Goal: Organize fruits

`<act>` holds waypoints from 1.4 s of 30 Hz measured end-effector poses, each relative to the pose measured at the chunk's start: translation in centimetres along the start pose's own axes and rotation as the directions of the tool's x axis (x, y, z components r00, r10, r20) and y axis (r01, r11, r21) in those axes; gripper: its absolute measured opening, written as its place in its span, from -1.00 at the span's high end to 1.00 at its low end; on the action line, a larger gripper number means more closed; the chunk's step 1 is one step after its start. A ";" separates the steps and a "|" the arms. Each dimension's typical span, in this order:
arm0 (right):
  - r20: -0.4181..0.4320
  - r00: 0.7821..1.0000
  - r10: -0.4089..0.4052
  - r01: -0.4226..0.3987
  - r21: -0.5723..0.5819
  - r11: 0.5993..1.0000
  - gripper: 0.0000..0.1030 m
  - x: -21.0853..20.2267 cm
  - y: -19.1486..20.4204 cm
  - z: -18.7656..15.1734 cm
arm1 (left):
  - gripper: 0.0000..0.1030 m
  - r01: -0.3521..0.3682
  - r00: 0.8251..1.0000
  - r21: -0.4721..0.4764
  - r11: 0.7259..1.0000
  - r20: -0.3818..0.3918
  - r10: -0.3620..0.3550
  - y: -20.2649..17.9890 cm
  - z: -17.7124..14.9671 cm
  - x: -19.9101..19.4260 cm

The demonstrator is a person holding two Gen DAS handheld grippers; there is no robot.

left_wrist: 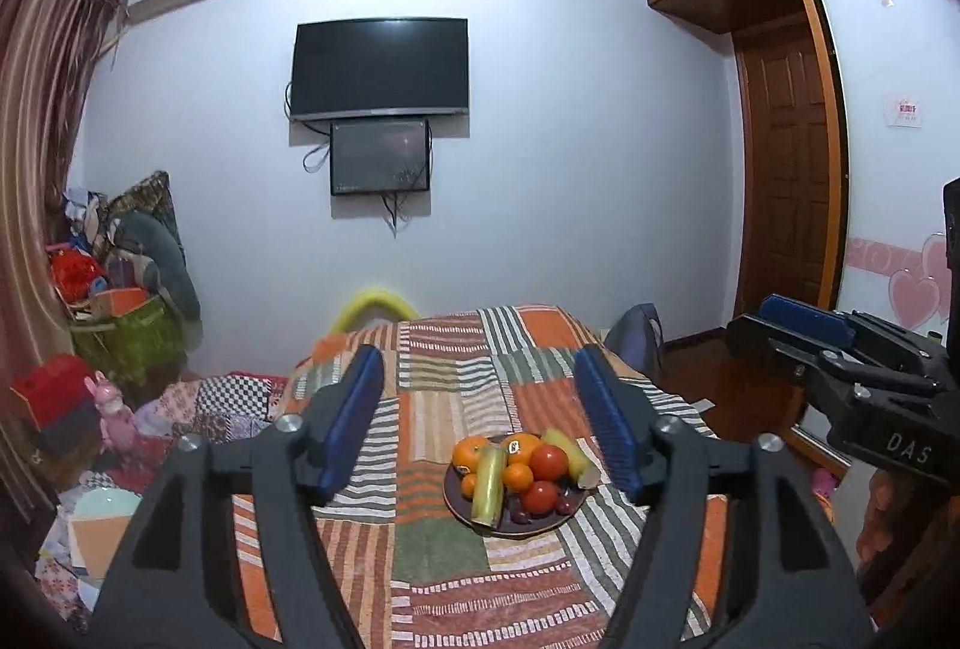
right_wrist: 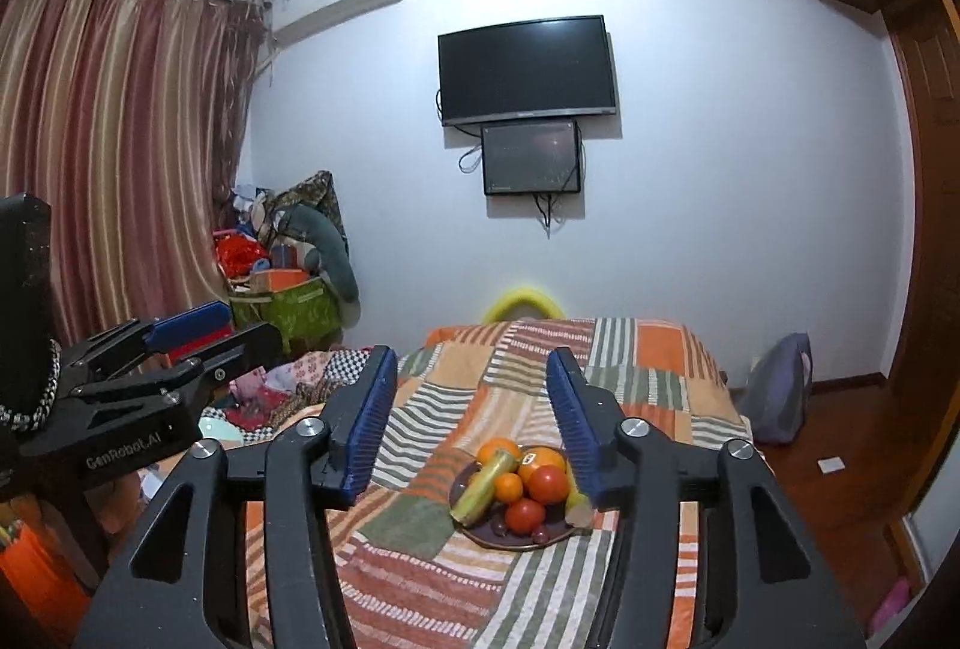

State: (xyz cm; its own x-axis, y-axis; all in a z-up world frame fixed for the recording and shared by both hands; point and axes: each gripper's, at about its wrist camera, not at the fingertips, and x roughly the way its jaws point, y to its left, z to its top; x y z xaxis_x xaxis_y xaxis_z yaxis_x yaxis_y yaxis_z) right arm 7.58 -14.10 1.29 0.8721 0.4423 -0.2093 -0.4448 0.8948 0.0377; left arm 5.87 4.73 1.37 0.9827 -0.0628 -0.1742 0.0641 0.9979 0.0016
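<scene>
A dark round plate heaped with fruit lies on a patchwork bedspread. On it are oranges, red tomatoes, a pale green cucumber-like piece, a yellowish banana-like piece and small dark fruits. My left gripper is open and empty, held above and short of the plate. My right gripper is open and empty too, likewise above the plate. Each gripper shows at the edge of the other's view.
The bed runs toward a wall with a TV. Cluttered bags and toys fill the left corner by the curtain. A wooden wardrobe and door stand right, over wood floor.
</scene>
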 end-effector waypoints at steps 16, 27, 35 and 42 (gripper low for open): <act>0.084 0.987 -0.140 0.139 0.015 0.990 -1.00 -1.5 0.7 -0.4 | -0.98 -0.008 0.999 -0.063 0.998 0.048 0.011 1.0 -0.2 -1.3; 0.087 0.985 -0.148 0.147 0.010 0.989 -1.00 -2.1 0.6 -0.6 | -0.99 -0.011 0.998 -0.030 0.999 0.055 0.013 0.4 -0.6 -1.3; 0.083 0.985 -0.153 0.153 0.013 0.988 -1.00 -2.3 0.4 -0.7 | -1.00 -0.012 0.998 -0.006 1.000 0.055 0.012 -0.3 -0.9 -1.4; 0.087 0.983 -0.163 0.163 0.006 0.987 -1.00 -2.4 0.5 -0.6 | -1.00 -0.006 0.999 -0.010 1.000 0.049 0.006 -0.4 -0.9 -1.3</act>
State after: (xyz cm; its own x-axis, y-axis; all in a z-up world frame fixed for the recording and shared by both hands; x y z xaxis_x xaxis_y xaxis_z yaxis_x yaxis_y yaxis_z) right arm 5.10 -14.79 1.22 0.9473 0.2944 -0.1265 -0.2957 0.9552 0.0088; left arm 4.45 4.42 0.73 0.9904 -0.0573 -0.1259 0.0568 0.9984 -0.0076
